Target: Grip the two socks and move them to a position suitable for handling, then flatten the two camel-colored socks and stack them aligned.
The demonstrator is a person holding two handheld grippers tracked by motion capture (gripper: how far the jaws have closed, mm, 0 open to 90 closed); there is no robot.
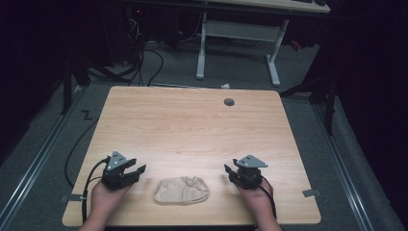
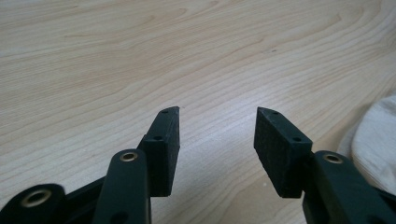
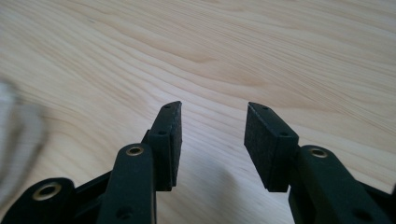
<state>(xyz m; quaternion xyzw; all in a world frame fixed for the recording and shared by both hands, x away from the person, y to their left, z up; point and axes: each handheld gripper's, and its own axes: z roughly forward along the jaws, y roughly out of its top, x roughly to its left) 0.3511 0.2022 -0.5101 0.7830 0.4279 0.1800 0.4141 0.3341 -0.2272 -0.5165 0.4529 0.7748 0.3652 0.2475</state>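
A small beige cloth [image 1: 181, 190] lies crumpled flat near the front edge of the wooden table [image 1: 192, 130]. My left gripper [image 1: 138, 170] sits just left of it, held by a hand, jaws open and pointing toward the cloth. My right gripper [image 1: 229, 171] sits just right of it, also open. In the left gripper view the open left gripper [image 2: 218, 112] has only bare wood between its pads, and the cloth [image 2: 376, 140] shows at the right edge. The right gripper [image 3: 213, 106] in its own view is likewise open over bare wood, with the cloth [image 3: 14, 140] blurred at the left edge.
A grey grommet hole [image 1: 229, 102] sits near the table's far edge. Beyond the table stands a white-legged desk [image 1: 235, 33] on grey carpet, with black cables [image 1: 144, 62] on the floor at the back left.
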